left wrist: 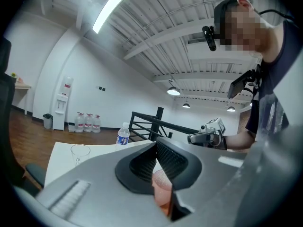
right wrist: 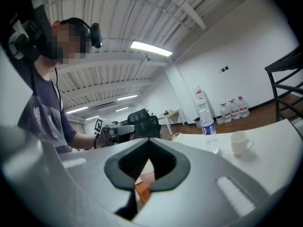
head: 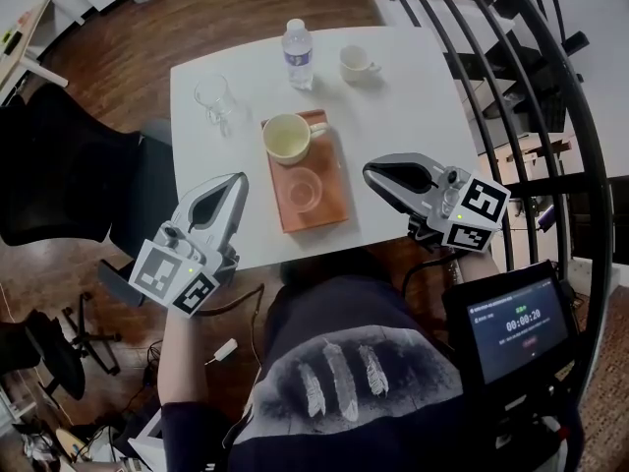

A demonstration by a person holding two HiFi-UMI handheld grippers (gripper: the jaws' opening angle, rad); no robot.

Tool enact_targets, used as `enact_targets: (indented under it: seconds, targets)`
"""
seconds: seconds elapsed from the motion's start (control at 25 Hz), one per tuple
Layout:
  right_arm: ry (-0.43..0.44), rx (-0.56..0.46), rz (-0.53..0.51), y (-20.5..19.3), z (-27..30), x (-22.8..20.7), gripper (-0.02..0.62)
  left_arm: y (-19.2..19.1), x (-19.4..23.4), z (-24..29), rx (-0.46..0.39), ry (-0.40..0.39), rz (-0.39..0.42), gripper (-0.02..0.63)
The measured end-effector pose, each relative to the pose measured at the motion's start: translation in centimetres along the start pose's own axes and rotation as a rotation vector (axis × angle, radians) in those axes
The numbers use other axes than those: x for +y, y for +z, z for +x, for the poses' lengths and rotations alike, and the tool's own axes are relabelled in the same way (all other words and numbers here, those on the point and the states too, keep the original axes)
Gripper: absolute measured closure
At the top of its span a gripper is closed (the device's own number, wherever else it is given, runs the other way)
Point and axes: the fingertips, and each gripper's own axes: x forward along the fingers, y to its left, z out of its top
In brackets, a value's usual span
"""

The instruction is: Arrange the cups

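On the white table (head: 413,116) an orange tray (head: 329,209) holds a cream mug (head: 287,138) and a low clear glass (head: 303,191). A stemmed clear glass (head: 214,98) stands left of the tray, and a small white cup (head: 356,63) stands at the far side beside a water bottle (head: 298,54). My left gripper (head: 229,181) hovers at the table's near left edge, shut and empty. My right gripper (head: 372,173) is shut and empty just right of the tray. The left gripper view shows the stemmed glass (left wrist: 79,152) and the bottle (left wrist: 122,135); the right gripper view shows the white cup (right wrist: 240,142).
A black office chair (head: 59,170) stands left of the table. A black stair railing (head: 536,77) runs along the right side. A small screen (head: 518,328) hangs at my lower right. Wooden floor surrounds the table.
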Motion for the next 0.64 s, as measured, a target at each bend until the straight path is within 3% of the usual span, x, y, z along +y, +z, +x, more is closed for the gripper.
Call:
enact_targets:
  seconds: [0.64]
  targets:
    - [0.027, -0.011, 0.001, 0.45, 0.33, 0.21, 0.591, -0.69, -0.17, -0.27, 0.028, -0.011, -0.003, 0.591]
